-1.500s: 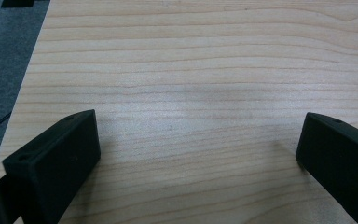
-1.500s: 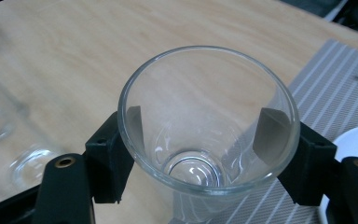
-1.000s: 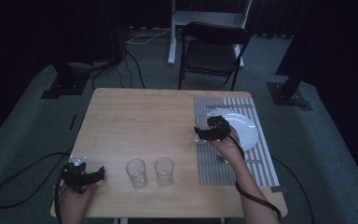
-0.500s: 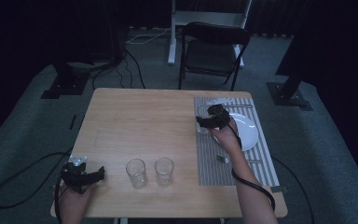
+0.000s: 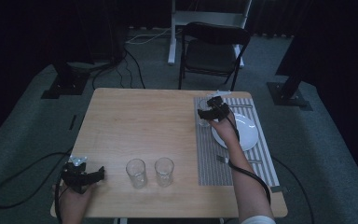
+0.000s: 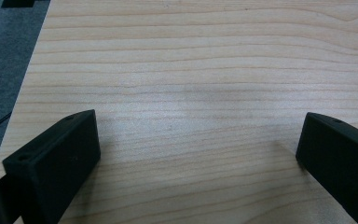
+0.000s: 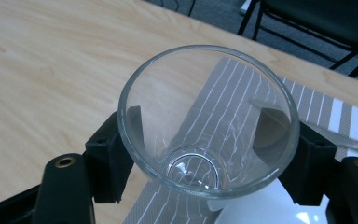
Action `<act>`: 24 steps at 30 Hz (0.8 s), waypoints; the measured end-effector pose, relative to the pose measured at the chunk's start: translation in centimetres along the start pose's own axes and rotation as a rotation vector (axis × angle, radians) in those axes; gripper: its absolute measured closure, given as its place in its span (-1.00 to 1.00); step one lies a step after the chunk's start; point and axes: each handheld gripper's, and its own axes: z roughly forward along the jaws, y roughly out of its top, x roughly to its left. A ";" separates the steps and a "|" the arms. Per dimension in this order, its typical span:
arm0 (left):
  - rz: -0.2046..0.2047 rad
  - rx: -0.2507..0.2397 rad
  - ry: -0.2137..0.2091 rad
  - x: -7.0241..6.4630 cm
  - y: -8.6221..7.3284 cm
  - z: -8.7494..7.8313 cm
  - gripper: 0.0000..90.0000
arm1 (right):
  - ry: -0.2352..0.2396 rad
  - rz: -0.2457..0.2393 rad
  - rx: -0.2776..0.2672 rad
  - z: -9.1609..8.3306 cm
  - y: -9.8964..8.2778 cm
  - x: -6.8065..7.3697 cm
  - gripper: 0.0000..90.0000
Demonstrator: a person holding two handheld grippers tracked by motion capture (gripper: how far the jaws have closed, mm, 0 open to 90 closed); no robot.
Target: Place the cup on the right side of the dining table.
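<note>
The right gripper [image 5: 204, 113], fingers clamped on a glass [image 7: 207, 121], has moved farther up the placemat [image 5: 209, 154]; left gripper [image 5: 98, 173] fingers apart.

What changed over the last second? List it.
The right hand-held gripper, jaws around a glass, moved toward the far left corner of the striped mat. Left hand-held gripper, open, two glasses and plate stayed put.

Two glasses [image 5: 150, 172] stand left of the placemat [image 5: 208, 154]; plate [image 5: 247, 135] on it.
</note>
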 end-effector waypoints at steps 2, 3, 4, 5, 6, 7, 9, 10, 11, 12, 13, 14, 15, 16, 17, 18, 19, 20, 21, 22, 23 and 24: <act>0.000 0.000 0.000 0.0 0.0 0.0 -1.00 | -0.012 0.010 -0.006 0.4 0.5 -0.1 -0.35; 0.000 0.000 0.000 0.0 0.0 0.0 -1.00 | -0.018 0.018 -0.005 0.6 0.8 -0.2 -0.35; 0.000 0.000 0.000 0.0 0.0 0.0 -1.00 | -0.021 0.023 -0.005 0.8 0.9 -0.3 -0.35; 0.000 0.000 0.000 0.0 0.0 0.0 -1.00 | -0.020 0.028 -0.002 1.0 1.1 -0.4 -0.35; 0.000 0.000 0.000 0.0 0.0 0.0 -1.00 | -0.022 0.034 0.005 1.3 1.2 -0.5 -0.35; 0.000 0.000 0.000 0.0 0.0 0.0 -1.00 | -0.022 0.034 0.005 1.3 1.2 -0.5 -0.35; 0.000 0.000 0.000 0.0 0.0 0.0 -1.00 | -0.038 0.030 0.017 1.9 1.2 -0.5 -0.35; 0.000 0.000 0.000 0.0 0.0 0.0 -1.00 | -0.042 0.037 0.023 2.2 1.2 -0.6 -0.35; 0.000 0.000 0.000 0.0 0.0 0.0 -1.00 | -0.050 0.050 0.036 2.8 1.2 -0.9 -0.35; 0.000 0.000 0.000 0.0 0.0 0.0 -1.00 | -0.052 0.065 0.040 3.0 1.2 -1.0 -0.35; 0.000 0.000 0.000 0.0 0.0 0.0 -1.00 | -0.052 0.065 0.040 3.0 1.2 -1.0 -0.35; 0.000 0.000 0.000 0.0 0.0 0.0 -1.00 | -0.053 0.067 0.043 3.3 1.2 -1.2 -0.35; 0.000 0.000 0.000 0.0 0.0 0.0 -1.00 | -0.056 0.069 0.049 3.6 1.1 -1.3 -0.35; 0.000 0.000 0.000 0.0 0.0 0.0 -1.00 | -0.059 0.074 0.050 3.7 1.1 -1.4 -0.35; 0.000 0.000 0.000 0.0 0.0 0.0 -1.00 | -0.063 0.077 0.052 3.9 1.0 -1.4 -0.35; 0.000 0.000 0.000 0.0 0.0 0.0 -1.00 | -0.067 0.082 0.054 4.1 0.9 -1.5 -0.35; 0.000 0.000 0.000 0.0 0.0 0.0 -1.00 | -0.067 0.082 0.054 4.1 0.9 -1.5 -0.35; 0.000 0.000 0.000 0.0 0.0 0.0 -1.00 | -0.069 0.095 0.054 4.3 0.8 -1.6 -0.35; 0.000 0.000 0.000 0.0 0.0 0.0 -1.00 | -0.062 0.098 0.062 4.7 0.4 -1.6 -0.35; 0.000 0.000 0.000 0.0 0.0 0.0 -1.00 | -0.058 0.103 0.067 4.9 0.2 -1.6 -0.36; 0.000 0.000 0.001 0.0 0.0 0.0 -1.00 | -0.055 0.107 0.048 4.8 -0.1 -1.5 -0.36; -0.001 0.000 0.001 0.0 0.0 0.0 -1.00 | -0.052 0.113 0.040 4.8 -0.3 -1.6 -0.35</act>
